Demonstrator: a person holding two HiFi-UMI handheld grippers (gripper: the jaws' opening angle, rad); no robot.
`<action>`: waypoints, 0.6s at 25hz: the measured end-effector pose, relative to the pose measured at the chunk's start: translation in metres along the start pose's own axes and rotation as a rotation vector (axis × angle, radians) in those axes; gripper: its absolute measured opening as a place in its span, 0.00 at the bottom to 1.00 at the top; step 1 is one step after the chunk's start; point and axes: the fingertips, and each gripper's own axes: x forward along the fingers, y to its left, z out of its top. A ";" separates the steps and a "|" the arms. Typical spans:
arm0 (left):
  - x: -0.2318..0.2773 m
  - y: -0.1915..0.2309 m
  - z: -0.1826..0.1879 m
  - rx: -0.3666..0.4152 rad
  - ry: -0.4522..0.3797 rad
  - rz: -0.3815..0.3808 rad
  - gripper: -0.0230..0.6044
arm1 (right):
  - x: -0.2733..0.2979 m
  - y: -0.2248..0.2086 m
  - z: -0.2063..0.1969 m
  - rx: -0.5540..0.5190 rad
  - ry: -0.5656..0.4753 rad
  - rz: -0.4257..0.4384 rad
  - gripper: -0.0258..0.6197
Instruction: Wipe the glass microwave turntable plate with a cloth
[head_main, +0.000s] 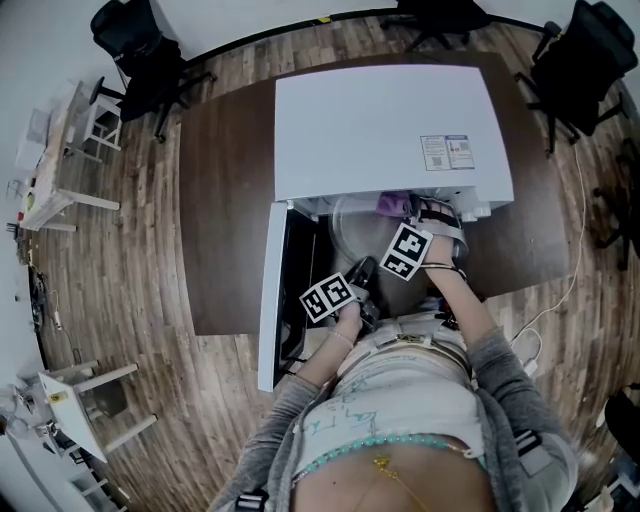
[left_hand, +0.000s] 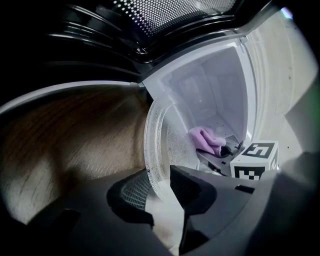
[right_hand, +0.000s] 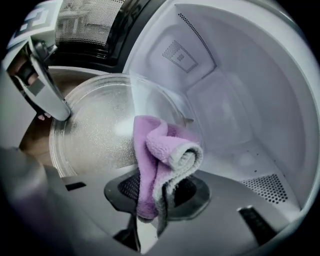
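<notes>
While the glass turntable plate (right_hand: 95, 130) is clamped by its rim in the left gripper (left_hand: 161, 186) at the mouth of the open microwave (head_main: 380, 120), a purple cloth (right_hand: 160, 150) is pinched in the right gripper (right_hand: 157, 195) at its edge. The label (head_main: 447, 152) on the microwave top is too small to be read.

I see a wood-plank floor (head_main: 130, 280) around the dark brown surface (head_main: 225, 220). Black office chairs (head_main: 135, 45) stand beyond it. White tables (head_main: 55, 195) sit at the left.

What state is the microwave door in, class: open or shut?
Open. The door swings out toward the person, and the right gripper view looks straight into the white cavity.
</notes>
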 end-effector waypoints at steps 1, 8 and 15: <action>0.000 0.000 0.000 0.000 0.000 0.000 0.24 | -0.001 0.001 -0.003 0.008 0.003 0.003 0.21; 0.001 0.001 0.000 0.007 0.000 -0.001 0.24 | -0.005 0.012 -0.019 0.047 0.023 0.013 0.21; 0.001 0.001 0.001 0.008 0.001 -0.001 0.24 | -0.014 0.029 -0.031 0.055 0.039 0.038 0.21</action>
